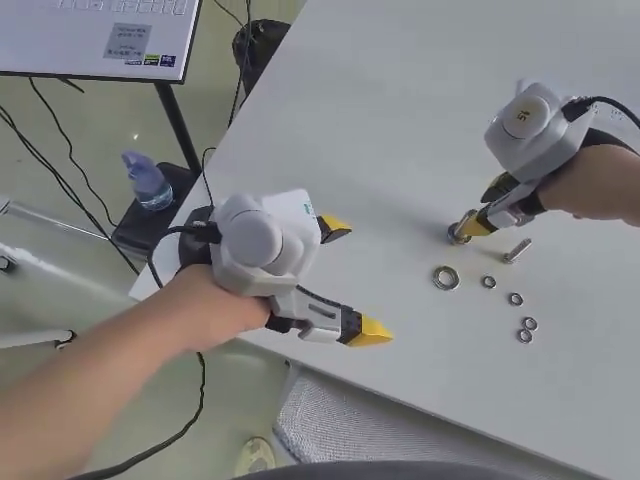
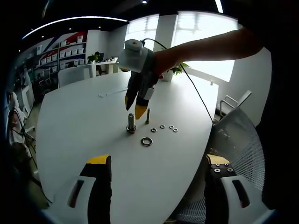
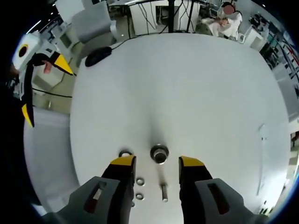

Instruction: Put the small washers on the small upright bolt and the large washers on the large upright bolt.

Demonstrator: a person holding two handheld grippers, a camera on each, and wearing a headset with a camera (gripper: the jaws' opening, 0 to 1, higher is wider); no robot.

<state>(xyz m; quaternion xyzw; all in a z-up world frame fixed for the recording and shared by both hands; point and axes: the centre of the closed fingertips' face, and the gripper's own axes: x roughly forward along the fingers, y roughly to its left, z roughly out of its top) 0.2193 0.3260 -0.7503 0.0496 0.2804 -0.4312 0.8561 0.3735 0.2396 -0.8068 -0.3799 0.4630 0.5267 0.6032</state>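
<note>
While the right tool [image 3: 157, 161] hovers spread over it, the silvery large bolt [image 3: 159, 153] stands upright. The left tool [image 2: 158, 159] is likewise spread.

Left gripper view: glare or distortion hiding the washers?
Left gripper view: windows blown out, fisheye bows the table, washers tiny but distinct. Head view: even light, washers sharp. Right gripper view: bowed too, large bolt crisp.

On the white counter [image 1: 400, 120]: small steel bolt [image 1: 517, 250] right of the large steel bolt [image 1: 457, 237], large steel washer [image 1: 446, 277] before it, small steel washers [image 1: 515, 298] front-right.
</note>
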